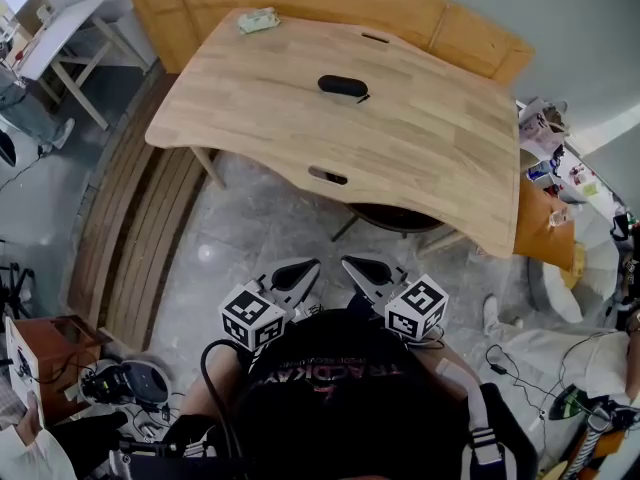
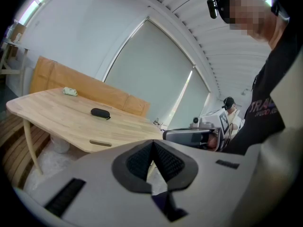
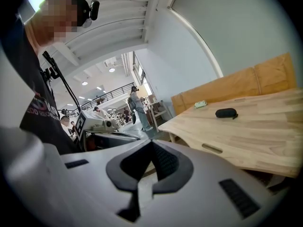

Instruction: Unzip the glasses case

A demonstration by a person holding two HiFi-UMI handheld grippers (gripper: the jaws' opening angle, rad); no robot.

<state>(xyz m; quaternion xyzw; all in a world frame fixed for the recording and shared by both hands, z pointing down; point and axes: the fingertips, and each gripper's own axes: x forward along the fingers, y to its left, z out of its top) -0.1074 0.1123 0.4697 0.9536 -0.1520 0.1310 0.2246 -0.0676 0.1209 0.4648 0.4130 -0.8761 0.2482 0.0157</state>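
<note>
A black oval glasses case (image 1: 342,86) lies near the middle of the wooden table (image 1: 260,118), its zip pull trailing to the right. It also shows small and far off in the left gripper view (image 2: 100,112) and the right gripper view (image 3: 226,113). Both grippers hang close to the person's body, well short of the table. My left gripper (image 1: 305,268) is shut with nothing in it, and my right gripper (image 1: 357,265) is shut and empty too. Their tips point toward each other over the floor.
A small pale green object (image 1: 258,20) rests at the table's far left corner. A wooden bench (image 1: 330,3) runs behind the table. A dark stool (image 1: 395,218) sits under the near edge. Boxes, cables and bags crowd the floor at both sides.
</note>
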